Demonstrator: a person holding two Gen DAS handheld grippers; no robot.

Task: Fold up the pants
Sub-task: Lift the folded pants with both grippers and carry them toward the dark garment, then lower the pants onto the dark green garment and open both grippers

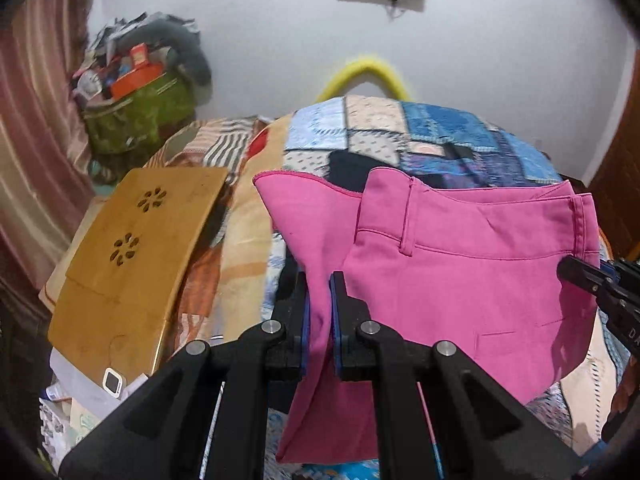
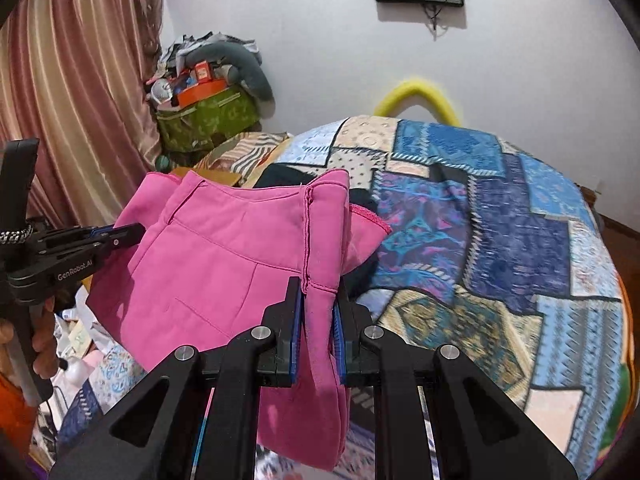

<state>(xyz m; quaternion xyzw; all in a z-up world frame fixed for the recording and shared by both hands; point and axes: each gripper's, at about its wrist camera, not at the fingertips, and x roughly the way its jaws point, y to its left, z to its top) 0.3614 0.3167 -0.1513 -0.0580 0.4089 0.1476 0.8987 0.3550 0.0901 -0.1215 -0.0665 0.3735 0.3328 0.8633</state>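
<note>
The pink pants (image 1: 460, 280) hang in the air above the bed, waistband up, stretched between both grippers. My left gripper (image 1: 320, 280) is shut on one folded edge of the pants. My right gripper (image 2: 318, 292) is shut on the other edge of the pink pants (image 2: 216, 264). In the left wrist view the right gripper (image 1: 576, 274) shows at the far right, pinching the waist side. In the right wrist view the left gripper (image 2: 128, 234) shows at the far left, held by a hand. A dark garment (image 2: 360, 196) lies on the bed behind the pants.
A patchwork bedspread (image 2: 500, 240) covers the bed. A wooden lap tray (image 1: 132, 256) lies at the bed's left side. A green bag (image 1: 136, 116) full of clutter stands in the corner by a striped curtain (image 2: 68, 100). A yellow foam arc (image 1: 364, 68) stands behind the bed.
</note>
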